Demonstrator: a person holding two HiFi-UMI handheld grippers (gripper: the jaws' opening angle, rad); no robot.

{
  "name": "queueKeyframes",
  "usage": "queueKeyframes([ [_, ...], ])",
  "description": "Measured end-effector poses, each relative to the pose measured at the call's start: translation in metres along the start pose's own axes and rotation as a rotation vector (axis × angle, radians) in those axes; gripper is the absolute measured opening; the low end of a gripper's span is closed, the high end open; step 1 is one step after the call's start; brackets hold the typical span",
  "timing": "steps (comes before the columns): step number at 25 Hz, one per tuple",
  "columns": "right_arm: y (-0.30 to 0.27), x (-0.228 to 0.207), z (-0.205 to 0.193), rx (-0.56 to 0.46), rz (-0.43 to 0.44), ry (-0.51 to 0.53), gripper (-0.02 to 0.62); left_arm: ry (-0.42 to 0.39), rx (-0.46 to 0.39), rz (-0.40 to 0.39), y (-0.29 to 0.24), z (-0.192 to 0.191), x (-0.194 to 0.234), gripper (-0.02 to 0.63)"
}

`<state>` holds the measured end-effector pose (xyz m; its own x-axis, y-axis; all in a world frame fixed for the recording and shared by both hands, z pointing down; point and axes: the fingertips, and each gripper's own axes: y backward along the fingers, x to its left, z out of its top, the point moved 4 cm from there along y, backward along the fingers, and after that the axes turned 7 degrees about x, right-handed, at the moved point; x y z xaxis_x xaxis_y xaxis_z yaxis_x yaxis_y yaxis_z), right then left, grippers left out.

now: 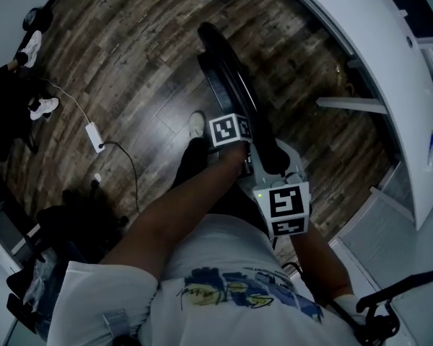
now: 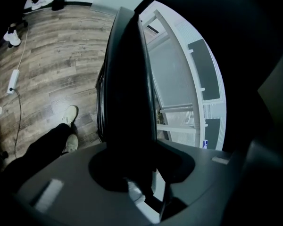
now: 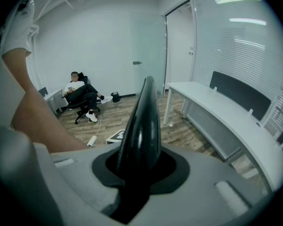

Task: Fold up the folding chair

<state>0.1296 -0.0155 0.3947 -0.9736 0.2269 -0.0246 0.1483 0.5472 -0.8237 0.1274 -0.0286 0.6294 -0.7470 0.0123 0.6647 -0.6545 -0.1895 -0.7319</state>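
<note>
your right tongs (image 3: 140, 173), nearest your body, are clamped on the folding chair's (image 1: 229, 71) black edge. the left tongs (image 2: 142, 175) grip that same edge just beyond, toward 12 o'clock. two grips likely steady the frame, which looks flattened, above the wood floor (image 1: 130, 63). the white bench (image 1: 361, 56) curves past at 2 o'clock.

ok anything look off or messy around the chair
Nothing looks spilled or broken. The folding chair is folded flat, held at its top edge by the left gripper and right gripper. A white power adapter and cable lie loose on the floor to its left.
</note>
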Motion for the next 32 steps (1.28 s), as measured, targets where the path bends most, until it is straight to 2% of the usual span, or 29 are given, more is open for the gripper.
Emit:
queueKeyframes([
  [3, -0.001, -0.001, 0.005, 0.004, 0.009, 0.022, 0.078, 0.025, 0.01, 0.035, 0.003, 0.001, 0.002, 0.133],
  [5, -0.002, -0.004, 0.013, 0.007, 0.007, 0.031, 0.073, 0.048, 0.026, 0.03, 0.006, 0.004, -0.003, 0.132],
  [13, -0.015, -0.024, 0.061, 0.039, -0.016, 0.012, 0.06, 0.061, 0.084, 0.042, 0.023, 0.039, -0.02, 0.129],
  [17, -0.024, -0.03, 0.088, 0.047, -0.022, 0.014, 0.06, 0.059, 0.092, 0.023, 0.031, 0.064, -0.029, 0.129],
  [26, -0.043, -0.05, 0.154, 0.027, -0.029, 0.063, 0.061, 0.065, 0.057, -0.014, 0.051, 0.134, -0.052, 0.129],
  [32, -0.065, -0.089, 0.192, -0.011, 0.018, 0.086, 0.06, 0.089, 0.0, 0.007, 0.052, 0.193, -0.07, 0.129],
])
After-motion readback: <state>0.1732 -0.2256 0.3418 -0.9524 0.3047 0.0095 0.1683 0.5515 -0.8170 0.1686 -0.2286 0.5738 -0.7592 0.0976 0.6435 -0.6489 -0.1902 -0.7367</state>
